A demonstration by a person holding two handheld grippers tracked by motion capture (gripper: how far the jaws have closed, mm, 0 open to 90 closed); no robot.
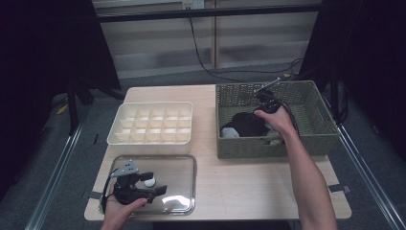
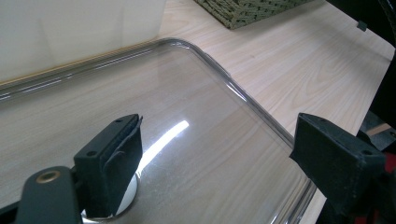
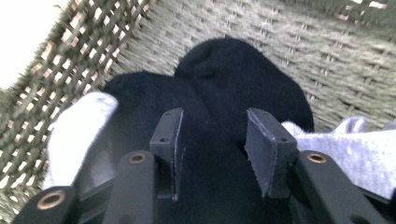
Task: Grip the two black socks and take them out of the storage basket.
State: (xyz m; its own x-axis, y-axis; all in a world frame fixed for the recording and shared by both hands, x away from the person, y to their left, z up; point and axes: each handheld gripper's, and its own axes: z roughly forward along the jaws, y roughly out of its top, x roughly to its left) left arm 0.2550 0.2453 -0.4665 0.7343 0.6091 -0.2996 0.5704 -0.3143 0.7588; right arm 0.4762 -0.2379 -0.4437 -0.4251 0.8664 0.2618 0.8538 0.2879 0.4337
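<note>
Inside the woven basket, at its left half, lies the black sock, a soft, matte bundle folded into two rounded lobes, dark enough that little of its knit shows. A white sock is pressed against one side of it and a pale grey one against the other, all three bedded on the basket's olive weave. The right tool reaches down into the basket from the person's right hand, its jaws partly apart and straddling the black sock; the pads seem to rest on the fabric without pinching it (the picture is blurred just there, so contact is hard to judge). Left of the basket on the desk stands a cream divider box with many small cells. Nearer the person than that box lies a clear plastic lid, flat on the desk. The left tool hovers low over this lid with its jaws spread wide and nothing between them, a small white round object just beside one jaw.
</note>
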